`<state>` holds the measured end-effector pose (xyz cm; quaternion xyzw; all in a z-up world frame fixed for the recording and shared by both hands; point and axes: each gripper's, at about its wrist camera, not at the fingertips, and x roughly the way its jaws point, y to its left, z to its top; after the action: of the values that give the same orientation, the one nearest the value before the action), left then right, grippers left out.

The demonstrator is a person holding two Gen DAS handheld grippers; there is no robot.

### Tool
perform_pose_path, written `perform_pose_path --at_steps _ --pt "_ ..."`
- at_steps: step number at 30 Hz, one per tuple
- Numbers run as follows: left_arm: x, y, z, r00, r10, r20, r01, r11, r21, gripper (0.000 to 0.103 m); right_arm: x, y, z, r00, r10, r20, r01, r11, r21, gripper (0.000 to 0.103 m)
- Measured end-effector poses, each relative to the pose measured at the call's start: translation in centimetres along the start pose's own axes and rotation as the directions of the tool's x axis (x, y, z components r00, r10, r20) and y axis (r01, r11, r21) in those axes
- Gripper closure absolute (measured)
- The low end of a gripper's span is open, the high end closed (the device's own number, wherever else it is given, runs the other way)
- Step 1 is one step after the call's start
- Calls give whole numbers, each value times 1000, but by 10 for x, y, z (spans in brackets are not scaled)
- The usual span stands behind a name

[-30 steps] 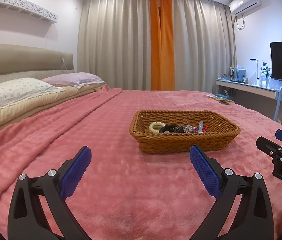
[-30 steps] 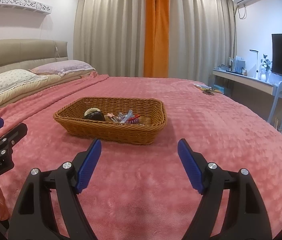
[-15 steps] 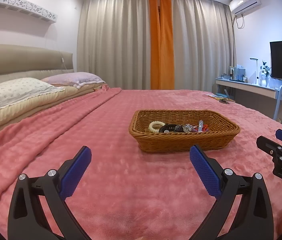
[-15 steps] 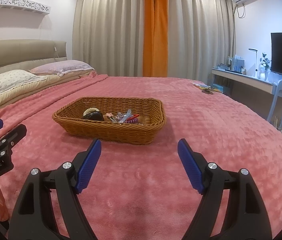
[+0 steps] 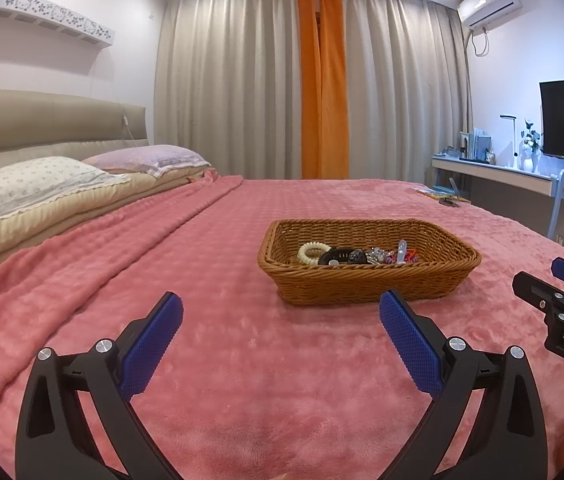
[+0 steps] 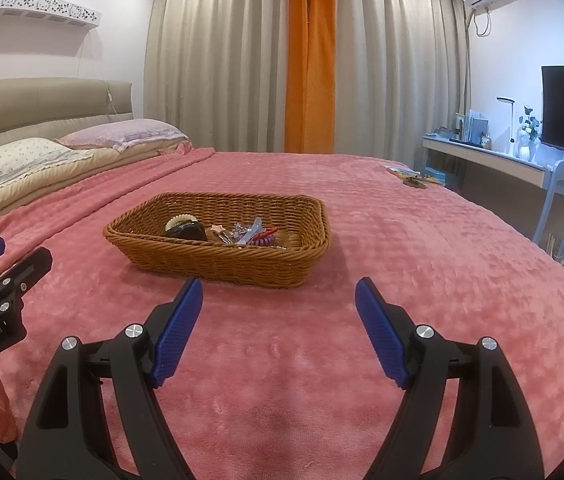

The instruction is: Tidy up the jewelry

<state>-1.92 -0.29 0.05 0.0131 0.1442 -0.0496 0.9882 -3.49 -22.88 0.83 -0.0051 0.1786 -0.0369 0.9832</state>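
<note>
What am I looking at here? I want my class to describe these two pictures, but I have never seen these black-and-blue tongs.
They are two hand-held grippers, one in each of a person's hands, each with a camera looking along its jaws. One picture is from the left gripper, the other from the right gripper; each also catches the other at its edge. Both hang open over a pink blanket on a bed, holding nothing. Ahead sits a wicker basket with hair ties, clips and small trinkets inside.

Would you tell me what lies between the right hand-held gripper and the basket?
Only bare pink blanket separates the right hand-held gripper from the basket, in the right wrist view.
</note>
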Motion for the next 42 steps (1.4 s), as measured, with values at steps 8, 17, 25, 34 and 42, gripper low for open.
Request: perform_pose_path --at_steps 8,17,25,34,42 --pt "-1 0 0 1000 0 -1 0 1000 1 8 0 0 0 1000 1 -2 -1 1000 -1 28" --pt "0 0 2 1000 1 1 -1 1000 4 8 1 1 0 1000 1 -2 -1 1000 -1 28" --pt "1 1 2 1000 1 4 -1 1000 2 8 0 1 0 1000 1 -3 -1 1000 -2 28" --pt "1 1 2 1000 1 3 -1 1000 3 8 0 2 -1 1000 2 -4 -2 1000 -2 28" --pt "1 1 3 1000 1 3 -1 1000 3 8 1 2 -1 1000 3 -4 -3 1000 -5 28"
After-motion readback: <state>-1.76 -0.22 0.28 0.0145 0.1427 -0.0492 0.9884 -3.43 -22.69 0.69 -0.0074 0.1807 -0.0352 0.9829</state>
